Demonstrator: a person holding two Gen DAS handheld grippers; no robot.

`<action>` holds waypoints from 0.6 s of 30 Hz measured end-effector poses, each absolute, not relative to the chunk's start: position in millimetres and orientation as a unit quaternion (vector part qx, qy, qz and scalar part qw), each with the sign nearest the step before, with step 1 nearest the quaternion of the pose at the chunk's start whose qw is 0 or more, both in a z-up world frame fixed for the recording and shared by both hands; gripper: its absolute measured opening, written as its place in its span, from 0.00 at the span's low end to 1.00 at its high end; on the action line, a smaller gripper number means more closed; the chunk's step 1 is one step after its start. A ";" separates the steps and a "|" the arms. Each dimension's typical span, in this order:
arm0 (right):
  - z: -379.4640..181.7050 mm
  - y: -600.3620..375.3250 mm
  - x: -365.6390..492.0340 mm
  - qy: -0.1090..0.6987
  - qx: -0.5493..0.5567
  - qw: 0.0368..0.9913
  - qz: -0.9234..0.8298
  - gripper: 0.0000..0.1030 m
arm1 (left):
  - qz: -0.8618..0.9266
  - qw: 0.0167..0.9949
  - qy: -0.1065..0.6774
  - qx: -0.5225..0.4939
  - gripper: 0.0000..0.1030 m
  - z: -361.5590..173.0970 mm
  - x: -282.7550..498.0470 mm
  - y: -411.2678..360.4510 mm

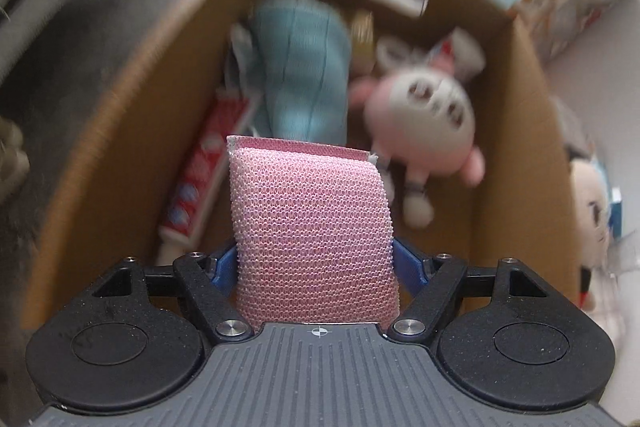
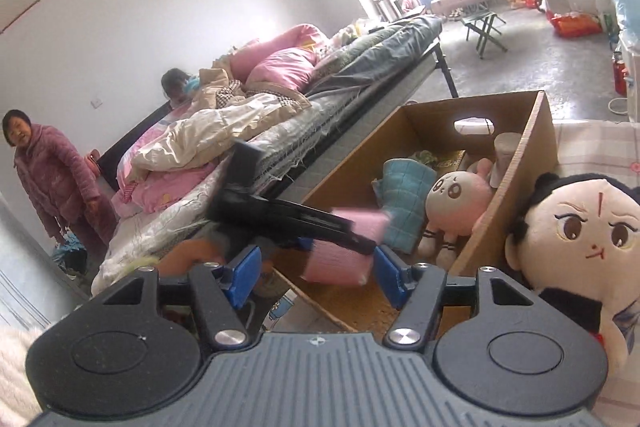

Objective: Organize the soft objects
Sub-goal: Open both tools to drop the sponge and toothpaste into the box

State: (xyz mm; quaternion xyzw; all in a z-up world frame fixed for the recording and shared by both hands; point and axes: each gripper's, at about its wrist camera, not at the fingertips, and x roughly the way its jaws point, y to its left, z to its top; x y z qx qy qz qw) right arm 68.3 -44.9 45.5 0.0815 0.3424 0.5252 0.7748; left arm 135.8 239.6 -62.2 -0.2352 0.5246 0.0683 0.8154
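The left gripper (image 1: 314, 259) clamps a pink sponge (image 1: 310, 227) between its 2 blue pads, above an open cardboard box (image 1: 516, 131). In the box lie a blue cloth (image 1: 300, 67), a pink plush (image 1: 424, 115) and a red tube (image 1: 200, 175). The right gripper (image 2: 316, 277) stands open, empty. A doll (image 2: 576, 239) sits beside the box.

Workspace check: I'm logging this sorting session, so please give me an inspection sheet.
Surface: pale checked cloth under the cardboard box.
Job's things: pink mesh sponge; in the box, blue cloth and pink plush; doll outside.
Clutter: toothpaste box, tape roll.
Grippers: left claw shut on the sponge above the box; right claw open, empty.
Cables: nothing seen near the box.
Surroundings: bed, a person standing.
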 end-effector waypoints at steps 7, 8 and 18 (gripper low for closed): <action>46.9 -62.2 66.5 0.327 0.086 0.786 0.518 0.64 | 0.068 0.778 0.580 -0.233 0.79 -83.7 147.3 239.7; 46.0 -64.4 66.3 0.327 0.087 0.785 0.518 0.64 | 0.077 0.780 0.582 -0.216 0.81 -81.9 147.0 238.3; 41.9 -75.1 65.9 0.326 0.099 0.789 0.512 0.65 | 0.075 0.770 0.594 -0.218 0.86 -79.1 144.9 242.5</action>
